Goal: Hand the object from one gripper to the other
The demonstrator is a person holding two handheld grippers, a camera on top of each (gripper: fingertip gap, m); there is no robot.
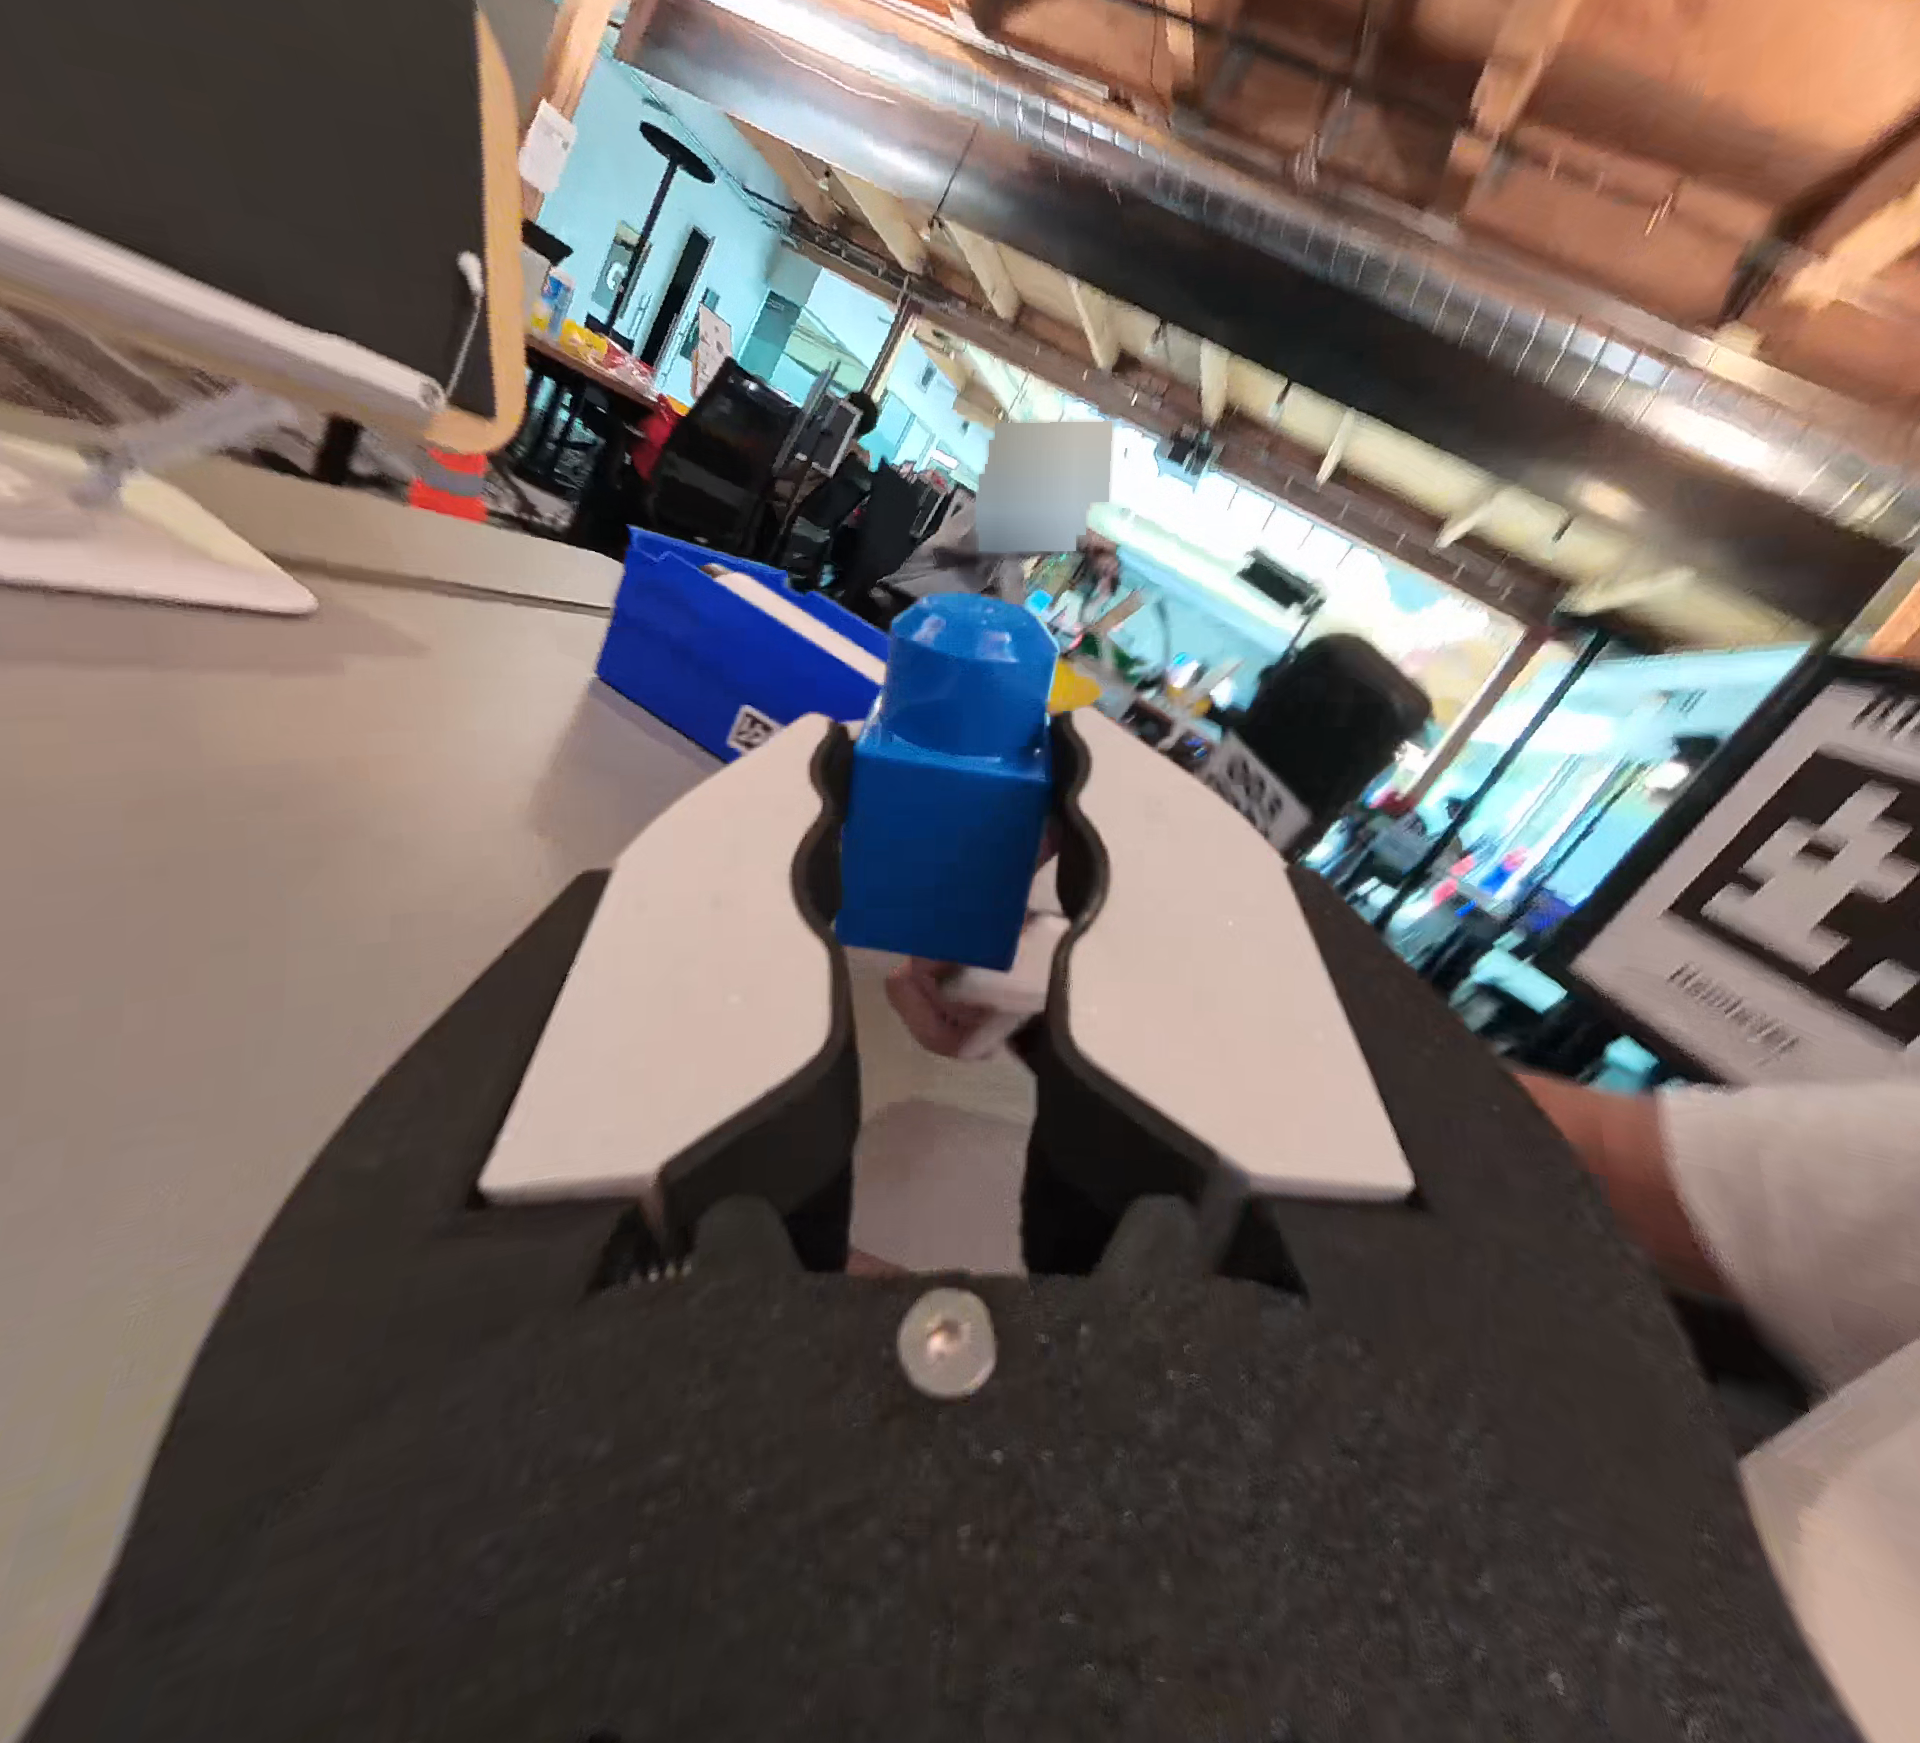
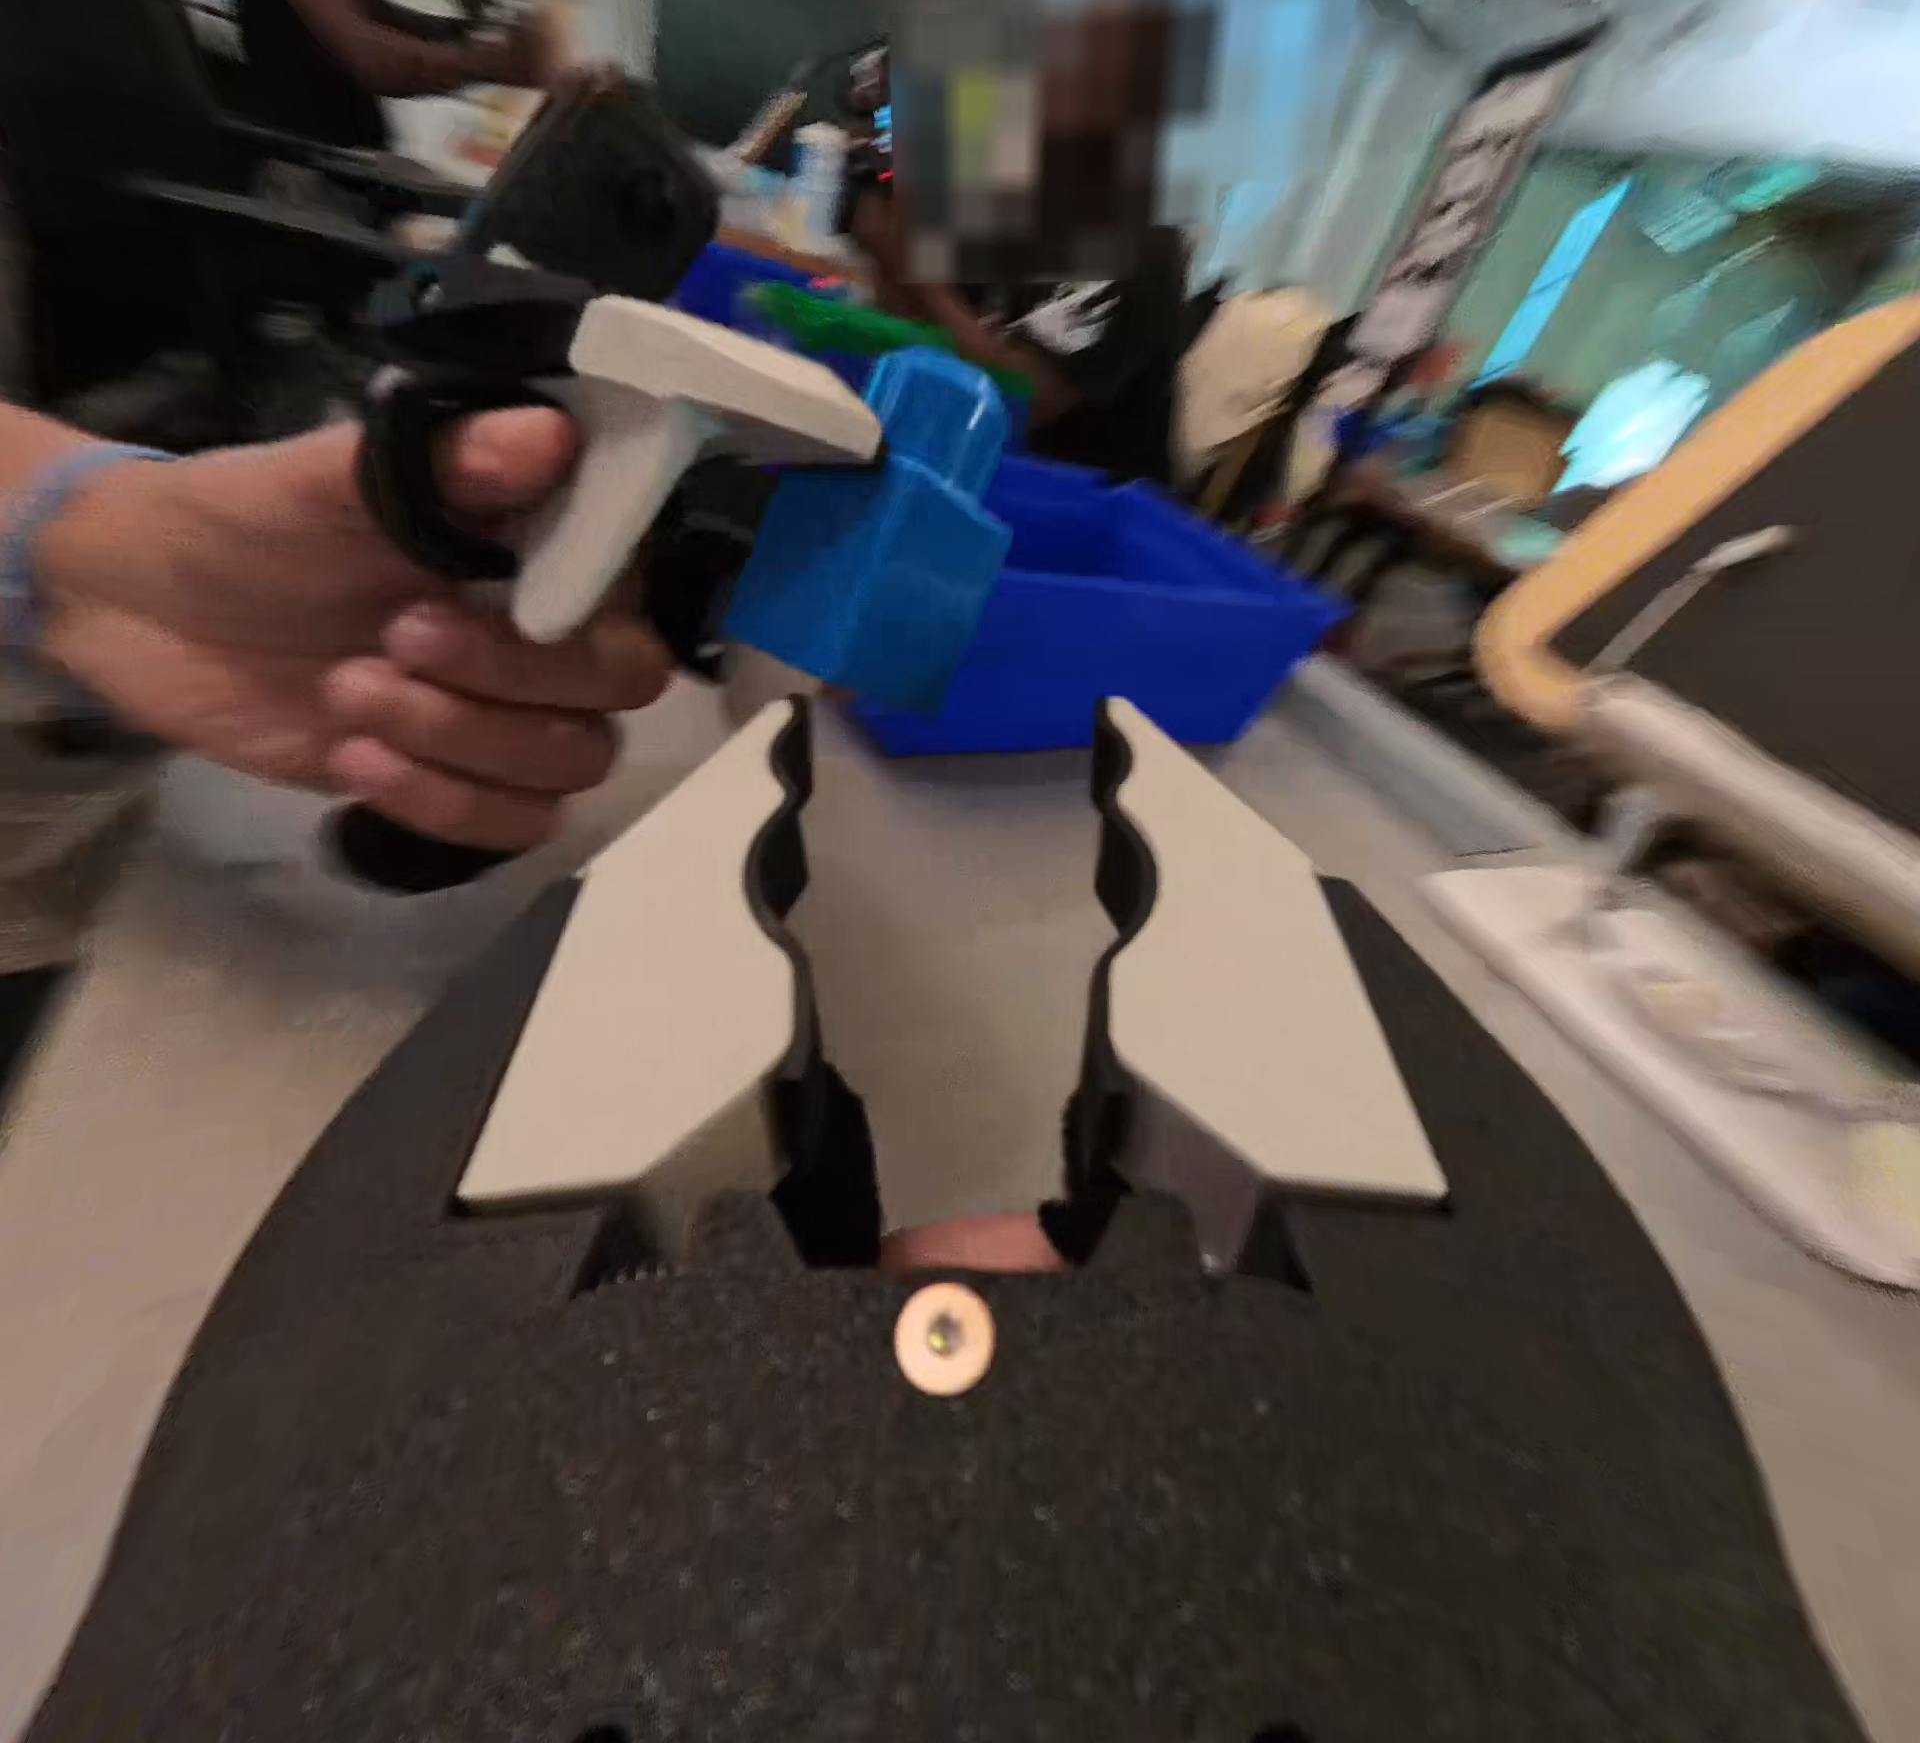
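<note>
Left wrist view: the left gripper (image 1: 948,846), with grey-faced fingers and black wavy pads, pinched the blue plastic block with a cylindrical stud on top (image 1: 951,810) between its fingertips. The block was held clear of the pale grey tabletop (image 1: 260,862), stud uppermost and pointing away from the camera. Beyond it stood the blue plastic bin (image 1: 707,644) on the table. At the right edge appeared a blurred sleeve and forearm (image 1: 1766,1205).

Right wrist view: the right gripper (image 2: 951,737) had its fingers spread and held nothing; the gap between them looked wide enough to admit the block. The left gripper (image 2: 831,488), gripped by a person's hand (image 2: 312,633), appeared at upper left, tilted, with the block (image 2: 883,540) projecting from its tips toward the centre of the frame. The block lay just above and slightly left of the right gripper's fingertips, apart from them. The bin (image 2: 1143,633) lay behind.

Step in hand, as judged: the approach before the transfer, the giving gripper presenting the block and the receiving one open and nearly aligned. The next move would call for bringing the right fingers around the exposed part of the block, closing firmly upon flat faces rather than the stud, and only then releasing the left grip. The motion blur suggested both tools were moving, so alignment should be settled before closing.
</note>
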